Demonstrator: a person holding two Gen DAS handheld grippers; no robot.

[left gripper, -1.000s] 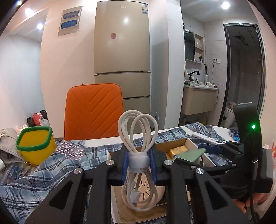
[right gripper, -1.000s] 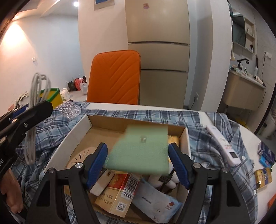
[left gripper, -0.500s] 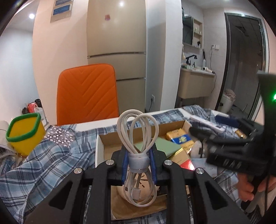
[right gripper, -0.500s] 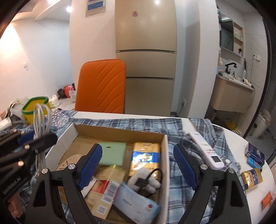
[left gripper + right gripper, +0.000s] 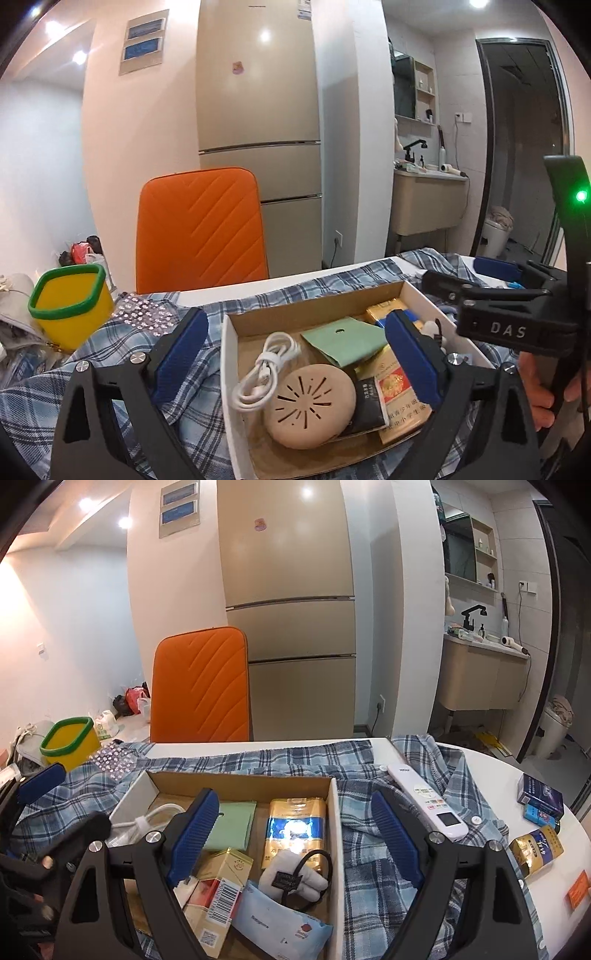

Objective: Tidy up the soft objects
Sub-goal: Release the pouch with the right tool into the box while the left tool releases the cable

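Observation:
A cardboard box (image 5: pixel 236 354) (image 5: pixel 334 812) sits on a blue plaid shirt (image 5: pixel 110 354) (image 5: pixel 376 864). A coiled white cable (image 5: pixel 264 363) (image 5: pixel 147 821) lies in the box's left part beside a round beige disc (image 5: pixel 314 404) and a green pad (image 5: pixel 343 341) (image 5: pixel 231 825). My left gripper (image 5: pixel 295 360) is open and empty above the box. My right gripper (image 5: pixel 295 843) is open and empty over the box, above a gold packet (image 5: pixel 297 830), a white plush toy (image 5: pixel 295 877) and a blue wipes pack (image 5: pixel 273 919).
A yellow bin with a green rim (image 5: pixel 70 304) (image 5: pixel 70 742) stands at the left. An orange chair (image 5: pixel 201 225) is behind the table. A white remote (image 5: pixel 428 805), cigarette packs (image 5: pixel 539 801) and a gold pack (image 5: pixel 537 849) lie at the right.
My left gripper opened and dropped the white cable into the box. My right gripper let go of the green pad, which now lies in the box, and pulled back.

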